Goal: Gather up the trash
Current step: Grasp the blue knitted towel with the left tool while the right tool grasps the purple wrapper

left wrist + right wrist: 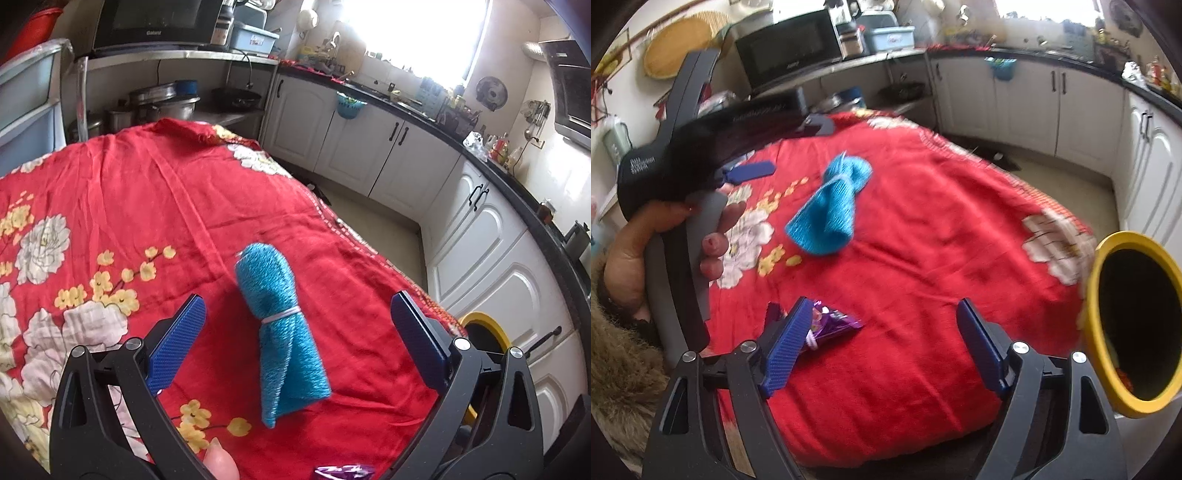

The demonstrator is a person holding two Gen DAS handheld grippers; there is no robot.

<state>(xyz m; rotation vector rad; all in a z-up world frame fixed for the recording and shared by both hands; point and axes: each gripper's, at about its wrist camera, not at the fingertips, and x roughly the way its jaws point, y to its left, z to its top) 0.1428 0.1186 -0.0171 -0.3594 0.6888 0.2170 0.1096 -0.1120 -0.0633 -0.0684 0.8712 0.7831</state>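
Observation:
A blue knitted bundle [286,325] tied with a white band lies on the red flowered tablecloth [155,206]. My left gripper [295,314] is open, with the bundle between its blue fingers, not touched. In the right wrist view the bundle [831,205] lies mid-table and the left gripper [753,170] hovers beside it. A purple wrapper [831,325] lies by the left finger of my open right gripper [882,325]; it also shows in the left wrist view [343,472]. A yellow-rimmed bin [1137,325] stands off the table's right edge.
White kitchen cabinets [399,147] and a dark counter run along the far and right sides. A microwave [790,46] sits on a shelf behind the table, with pots [166,101] below. The bin's rim [484,325] shows at the table's right edge.

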